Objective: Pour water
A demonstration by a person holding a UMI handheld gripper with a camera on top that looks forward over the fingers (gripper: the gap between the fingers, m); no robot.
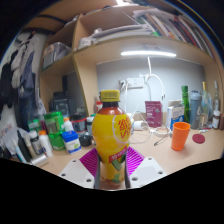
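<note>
Your gripper [112, 172] holds a bottle [111, 138] upright between its two fingers, both pink pads [91, 160] pressed against its lower sides, so the jaws stand narrow, closed to the bottle's width. The bottle is full of an orange-yellow drink, with a yellow cap [108, 96] still on and a label showing red and yellow print; its lower part sits right between your fingers and the neck rises straight ahead of you, blocking the middle of the desk. Beyond the fingers and to the right of the bottle, an orange cup [180, 134] stands upright on the wooden desk [200, 150], well apart from the bottle, its mouth open to the top. Just behind the bottle on that side a clear glass vessel [142, 127] sits on the desk, with a dark red box [153, 113] farther back near the wall and a green bottle [185, 101] behind the cup. To the left of your bottle a crowd of small containers fills the desk, among them a white bottle with a blue cap [70, 137] and a green-lidded jar [55, 130]. Above it all a shelf [130, 45] carries books, with a light strip [148, 54] glowing under it.
</note>
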